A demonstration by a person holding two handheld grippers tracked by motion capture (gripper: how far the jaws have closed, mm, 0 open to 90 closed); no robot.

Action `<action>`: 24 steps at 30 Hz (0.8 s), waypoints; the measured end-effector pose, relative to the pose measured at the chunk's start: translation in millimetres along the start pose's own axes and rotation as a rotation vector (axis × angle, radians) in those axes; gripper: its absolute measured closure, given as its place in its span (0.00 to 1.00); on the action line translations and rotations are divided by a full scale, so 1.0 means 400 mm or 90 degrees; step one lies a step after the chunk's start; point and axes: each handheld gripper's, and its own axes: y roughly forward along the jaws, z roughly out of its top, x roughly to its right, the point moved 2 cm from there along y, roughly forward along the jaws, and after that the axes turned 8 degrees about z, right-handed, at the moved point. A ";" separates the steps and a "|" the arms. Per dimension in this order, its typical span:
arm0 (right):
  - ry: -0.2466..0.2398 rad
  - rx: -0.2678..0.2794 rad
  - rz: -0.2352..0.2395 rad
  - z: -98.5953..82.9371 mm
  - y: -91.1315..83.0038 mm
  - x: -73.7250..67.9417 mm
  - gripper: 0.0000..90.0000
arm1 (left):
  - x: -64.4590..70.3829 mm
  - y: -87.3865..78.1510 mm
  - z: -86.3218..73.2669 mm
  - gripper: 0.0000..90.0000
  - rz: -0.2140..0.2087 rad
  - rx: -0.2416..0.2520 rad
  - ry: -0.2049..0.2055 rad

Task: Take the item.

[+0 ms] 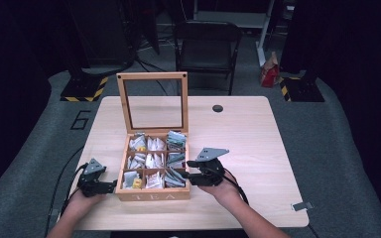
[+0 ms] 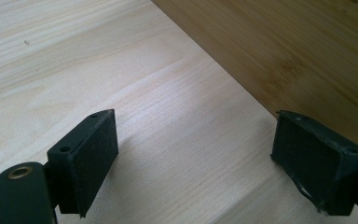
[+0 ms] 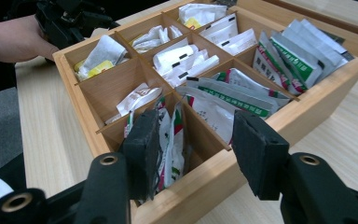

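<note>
A wooden tea box (image 1: 151, 196) marked TEA stands mid-table, its glass-paned lid (image 1: 152, 77) propped upright. Its nine compartments hold several tea sachets (image 1: 154, 161). My left gripper (image 1: 110, 187) rests open on the table against the box's front left corner. In the left gripper view the open gripper (image 2: 193, 121) holds nothing, over bare tabletop, with the box wall (image 2: 307, 56) at upper right. My right gripper (image 1: 188, 171) is open at the box's right side. In the right gripper view the gripper (image 3: 196, 121) straddles a corner compartment of green-and-white sachets (image 3: 223, 100), gripping none.
The pale wooden table (image 1: 248, 144) has a dark round hole (image 1: 218, 108) near its far edge and a small metal clip (image 1: 300, 206) at its front right corner. A black chair (image 1: 206, 44) and a red bag (image 1: 269, 72) stand behind on the floor.
</note>
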 end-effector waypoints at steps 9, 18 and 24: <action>0.000 -0.016 0.008 -0.010 0.027 -0.003 0.63 | 0.000 0.000 0.000 0.15 0.000 0.000 0.000; -0.005 -0.026 0.011 -0.012 0.044 -0.003 0.72 | 0.000 0.000 0.000 0.15 -0.001 0.000 0.000; -0.012 -0.040 0.014 -0.014 0.055 -0.008 0.76 | 0.000 0.000 0.000 0.15 0.000 0.000 0.000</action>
